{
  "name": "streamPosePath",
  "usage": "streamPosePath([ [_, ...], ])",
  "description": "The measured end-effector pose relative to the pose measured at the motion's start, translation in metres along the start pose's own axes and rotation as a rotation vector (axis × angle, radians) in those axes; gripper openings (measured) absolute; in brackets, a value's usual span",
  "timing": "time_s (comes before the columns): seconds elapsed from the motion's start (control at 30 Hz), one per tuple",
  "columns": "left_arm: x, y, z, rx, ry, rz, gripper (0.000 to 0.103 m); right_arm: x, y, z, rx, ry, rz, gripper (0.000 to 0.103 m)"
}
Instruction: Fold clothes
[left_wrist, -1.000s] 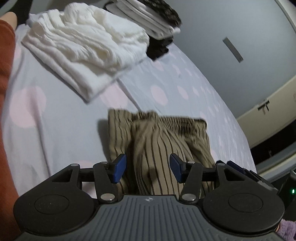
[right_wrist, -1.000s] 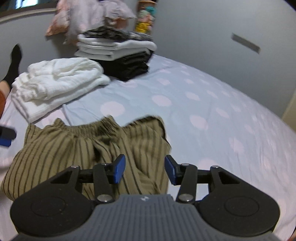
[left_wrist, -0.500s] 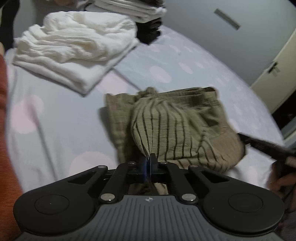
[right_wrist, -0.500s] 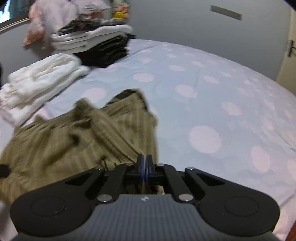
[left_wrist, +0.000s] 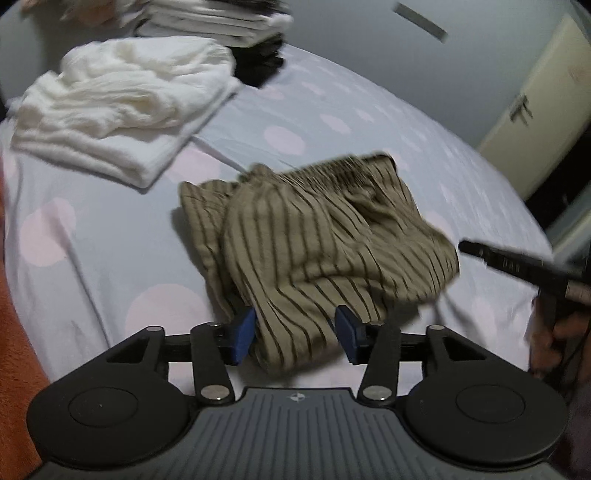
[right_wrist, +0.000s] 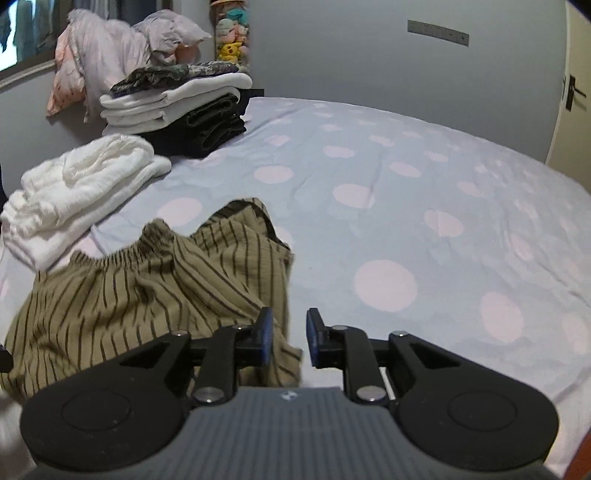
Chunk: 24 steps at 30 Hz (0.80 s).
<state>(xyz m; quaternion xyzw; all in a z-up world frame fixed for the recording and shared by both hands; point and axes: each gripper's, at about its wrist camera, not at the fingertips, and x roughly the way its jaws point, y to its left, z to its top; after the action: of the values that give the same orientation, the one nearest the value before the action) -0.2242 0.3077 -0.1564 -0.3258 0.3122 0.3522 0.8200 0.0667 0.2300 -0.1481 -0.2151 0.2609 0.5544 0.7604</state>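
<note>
An olive garment with dark stripes (left_wrist: 314, 240) lies bunched and partly folded on the polka-dot bedsheet (left_wrist: 92, 236). It also shows in the right wrist view (right_wrist: 147, 288), elastic waistband up. My left gripper (left_wrist: 294, 334) is open, its blue pads on either side of the garment's near fold. My right gripper (right_wrist: 288, 338) is open, at the garment's near right corner, with cloth beside its left pad. The right gripper also shows at the right of the left wrist view (left_wrist: 517, 264).
A folded white cloth (left_wrist: 122, 107) lies far left on the bed. Behind it stands a stack of folded white and black clothes (right_wrist: 184, 107). Pillows (right_wrist: 110, 55) lean on the grey wall. A door (left_wrist: 535, 92) is at the right.
Both grippers were shut on the striped garment half a second ago; both have now opened and let it go. The garment has dropped back onto the bed.
</note>
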Motion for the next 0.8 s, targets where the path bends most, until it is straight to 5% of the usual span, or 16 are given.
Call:
streamPosePath([
  [0.3,0.023,-0.031,-0.015,0.2,0.1,0.126,0.06,-0.011,0.024,-0.027,-0.4,0.074,0.014,0.048],
  [0.43,0.032,-0.037,-0.018,0.247,0.099,0.166,0.06,0.001,0.04,-0.038,-0.533,0.08,-0.006,0.047],
  [0.53,0.039,-0.038,-0.018,0.256,0.114,0.186,0.05,0.014,0.048,-0.041,-0.592,0.078,-0.027,0.043],
  [0.67,0.038,-0.035,-0.016,0.258,0.112,0.201,0.015,0.022,0.05,-0.035,-0.59,0.055,-0.042,0.013],
  [0.8,0.025,-0.035,-0.012,0.256,0.097,0.188,0.008,0.017,0.043,-0.023,-0.533,0.04,-0.054,0.005],
])
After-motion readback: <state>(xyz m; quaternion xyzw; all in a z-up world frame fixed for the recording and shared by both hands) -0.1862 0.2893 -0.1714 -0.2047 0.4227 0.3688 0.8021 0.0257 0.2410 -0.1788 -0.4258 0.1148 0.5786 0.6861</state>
